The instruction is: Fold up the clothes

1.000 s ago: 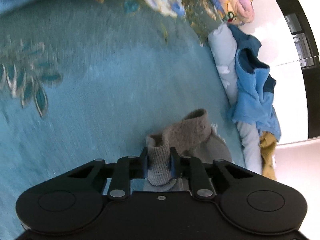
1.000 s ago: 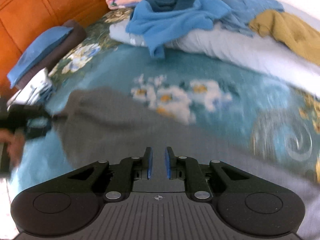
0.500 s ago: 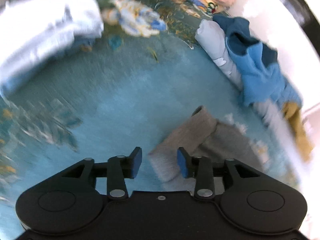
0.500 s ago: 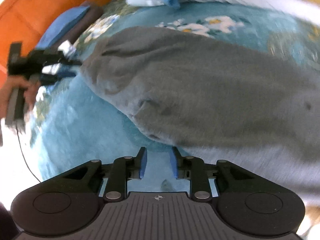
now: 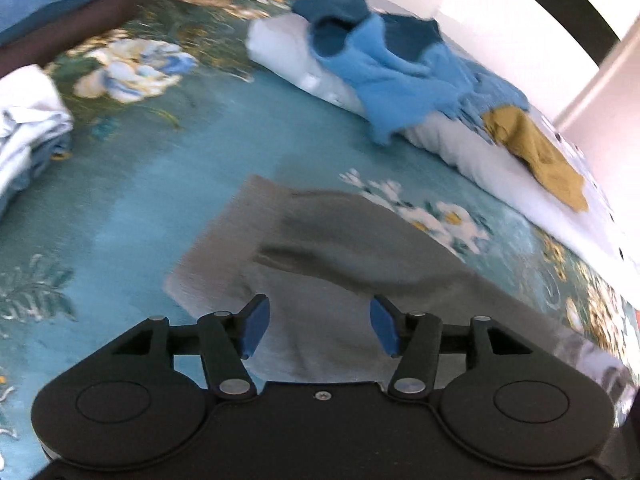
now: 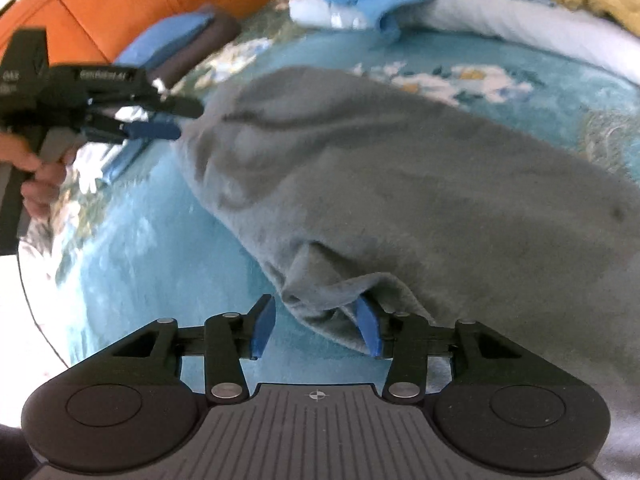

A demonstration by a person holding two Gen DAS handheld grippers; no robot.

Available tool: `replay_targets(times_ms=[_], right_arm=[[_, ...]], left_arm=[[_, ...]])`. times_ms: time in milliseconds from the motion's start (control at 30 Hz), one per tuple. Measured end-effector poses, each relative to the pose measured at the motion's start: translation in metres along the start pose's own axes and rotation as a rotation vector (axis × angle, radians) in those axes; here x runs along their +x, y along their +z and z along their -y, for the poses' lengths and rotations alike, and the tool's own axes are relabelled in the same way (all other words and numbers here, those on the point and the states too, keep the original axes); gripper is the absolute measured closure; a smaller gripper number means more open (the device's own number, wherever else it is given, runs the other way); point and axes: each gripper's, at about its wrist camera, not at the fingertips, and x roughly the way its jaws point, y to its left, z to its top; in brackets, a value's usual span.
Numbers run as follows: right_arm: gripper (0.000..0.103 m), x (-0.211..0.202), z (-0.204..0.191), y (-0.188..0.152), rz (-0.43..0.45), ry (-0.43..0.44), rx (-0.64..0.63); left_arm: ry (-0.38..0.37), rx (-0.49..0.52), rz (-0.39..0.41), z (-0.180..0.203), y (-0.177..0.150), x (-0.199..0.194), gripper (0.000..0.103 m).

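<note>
A grey garment (image 5: pixel 340 264) lies spread on the teal floral bedspread (image 5: pixel 132 200). My left gripper (image 5: pixel 320 330) hovers above its near end. Its jaws are opening, and nothing is pressed between the blue pads (image 5: pixel 256 328). In the right wrist view the same grey garment (image 6: pixel 400 168) fills the middle. My right gripper (image 6: pixel 316 328) sits low at its folded edge with its jaws opening. A loose fold lies between the pads, close to the right one, and is not pinched. The left gripper (image 6: pixel 180 120) shows at the garment's far left end, held by a hand (image 6: pixel 36 176).
Unfolded clothes are heaped at the back: a blue sweater (image 5: pixel 392 76), a mustard garment (image 5: pixel 540 152) and pale bedding (image 5: pixel 460 148). Folded stacks sit at the left: a white-blue one (image 5: pixel 28 120) and a blue-brown one (image 5: pixel 60 12). An orange headboard (image 6: pixel 140 4) lies behind.
The left gripper let go of the grey ribbed cuff, widened, rolled and lifted away. The right gripper's jaws widened and it sank to the garment's edge. The garment now lies flat.
</note>
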Motion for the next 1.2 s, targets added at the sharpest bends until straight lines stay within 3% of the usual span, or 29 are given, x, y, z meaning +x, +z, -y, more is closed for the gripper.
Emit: replay_targets(times_ms=[133,300,500,600,733,933,967,1000,1067,1200], right_arm=[[0.061,0.000,-0.004,-0.004,-0.013,0.036,0.012],[0.062,0.001,-0.001,-0.011,-0.018,0.011,0.026],[0.063,-0.006,0.002,-0.001,0.110,-0.063,0.014],[0.062,-0.005,0.001,0.002,0.117,-0.028,0.017],[0.062,0.004,0.001,-0.009,0.063,-0.015,0.019],[0.060,0.014,0.002,0.001,0.078,0.013,0.007],[0.065,0.016,0.003,0.003,0.073,0.021,0.000],[0.078,0.017,0.003,0.006,0.068,0.029,-0.007],[0.092,0.015,0.005,0.007,0.049,0.029,-0.009],[0.097,0.010,0.004,0.002,0.000,0.110,0.003]], left_arm=[[-0.027,0.014,-0.025,0.006,-0.004,0.006,0.049],[-0.048,0.039,-0.063,0.014,-0.005,0.017,0.048],[-0.062,0.042,-0.080,0.016,-0.009,0.022,0.048],[-0.057,0.041,-0.087,0.014,-0.009,0.025,0.048],[-0.058,0.031,-0.085,0.011,-0.007,0.025,0.047],[-0.050,0.044,-0.087,0.008,-0.006,0.027,0.046],[-0.046,0.044,-0.086,0.008,-0.006,0.027,0.046],[-0.043,0.044,-0.083,0.007,-0.005,0.026,0.046],[-0.039,0.045,-0.081,0.005,-0.004,0.026,0.046],[-0.032,0.037,-0.076,0.001,-0.002,0.027,0.046]])
